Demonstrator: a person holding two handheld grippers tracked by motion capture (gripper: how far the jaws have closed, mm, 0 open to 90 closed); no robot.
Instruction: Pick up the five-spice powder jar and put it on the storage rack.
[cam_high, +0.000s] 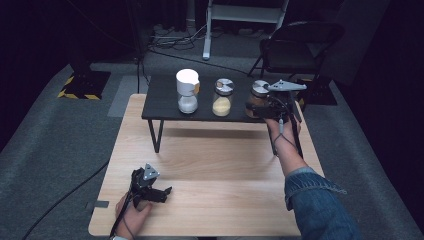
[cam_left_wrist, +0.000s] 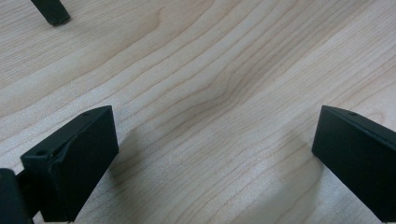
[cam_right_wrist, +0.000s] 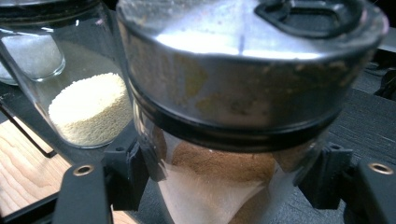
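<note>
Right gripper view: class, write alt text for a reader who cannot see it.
The right gripper grips a glass jar of brown powder with a metal lid, close to the camera. Behind it to the left stands a jar of pale yellow grains on a black shelf.

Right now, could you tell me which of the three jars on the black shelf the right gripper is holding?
The jar of brown powder, rightmost on the black shelf. The right gripper is clamped around its glass; the yellow-grain jar and white-powder jar stand untouched.
</note>
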